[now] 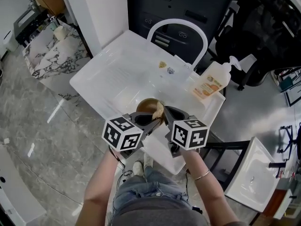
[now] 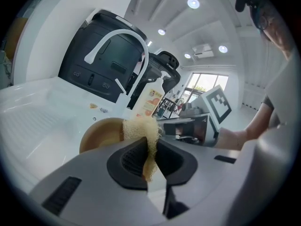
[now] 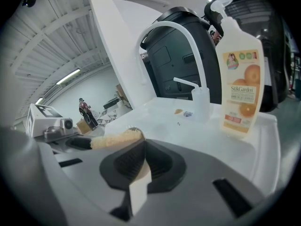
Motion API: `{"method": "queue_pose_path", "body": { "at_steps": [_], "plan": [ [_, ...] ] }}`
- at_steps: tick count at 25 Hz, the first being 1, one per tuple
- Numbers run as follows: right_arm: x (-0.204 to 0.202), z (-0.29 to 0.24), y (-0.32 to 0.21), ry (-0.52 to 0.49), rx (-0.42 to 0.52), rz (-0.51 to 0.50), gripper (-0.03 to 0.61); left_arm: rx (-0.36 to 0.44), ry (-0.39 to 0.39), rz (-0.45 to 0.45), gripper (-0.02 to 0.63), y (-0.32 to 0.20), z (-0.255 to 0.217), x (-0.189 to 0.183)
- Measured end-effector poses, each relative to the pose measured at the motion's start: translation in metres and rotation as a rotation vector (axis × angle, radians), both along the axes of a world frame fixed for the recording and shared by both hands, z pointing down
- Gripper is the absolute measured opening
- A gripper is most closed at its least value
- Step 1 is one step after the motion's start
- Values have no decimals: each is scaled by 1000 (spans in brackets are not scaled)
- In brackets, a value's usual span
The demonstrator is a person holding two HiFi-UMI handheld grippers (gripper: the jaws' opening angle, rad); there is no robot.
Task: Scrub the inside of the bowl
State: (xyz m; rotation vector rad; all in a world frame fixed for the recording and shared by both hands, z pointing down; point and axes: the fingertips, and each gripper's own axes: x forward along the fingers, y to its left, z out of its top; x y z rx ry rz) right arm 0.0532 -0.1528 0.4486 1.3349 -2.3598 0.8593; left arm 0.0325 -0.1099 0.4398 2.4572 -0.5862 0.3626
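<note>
**Sponge poised at the rim, bowl at 10 o'clock**

Your left gripper (image 2: 149, 147) has its jaws pinched tight on the yellow sponge (image 2: 140, 128). The sponge stands up out of them, its long axis carrying on from the jaws. The brown bowl (image 2: 101, 134) sits in the white sink (image 1: 113, 74), its hollow at 10 o'clock from the sponge, just beside it. Your right gripper (image 3: 141, 157) sits at 3 o'clock of the bowl, jaws narrow on a tan sliver that is likely the bowl's rim. The left looks like your scrubbing hand, so tip the sponge toward 10 o'clock, down into the hollow.
</note>
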Motion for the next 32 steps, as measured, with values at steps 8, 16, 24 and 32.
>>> {"method": "queue_pose_path", "body": {
  "at_steps": [8, 16, 24, 32],
  "plan": [
    [-5, 0, -1, 16, 0, 13, 14, 77, 10, -64, 46, 6, -24, -27],
    [-13, -5, 5, 25, 11, 11, 14, 234, -280, -89, 44, -8, -11, -48],
    [-17, -9, 13, 19, 33, -5, 15, 150, -351, 22, 45, 7, 16, -22],
    [-18, -6, 18, 60, 46, -34, 15, 99, -341, 110, 44, 17, 19, -18]
  ]
}}
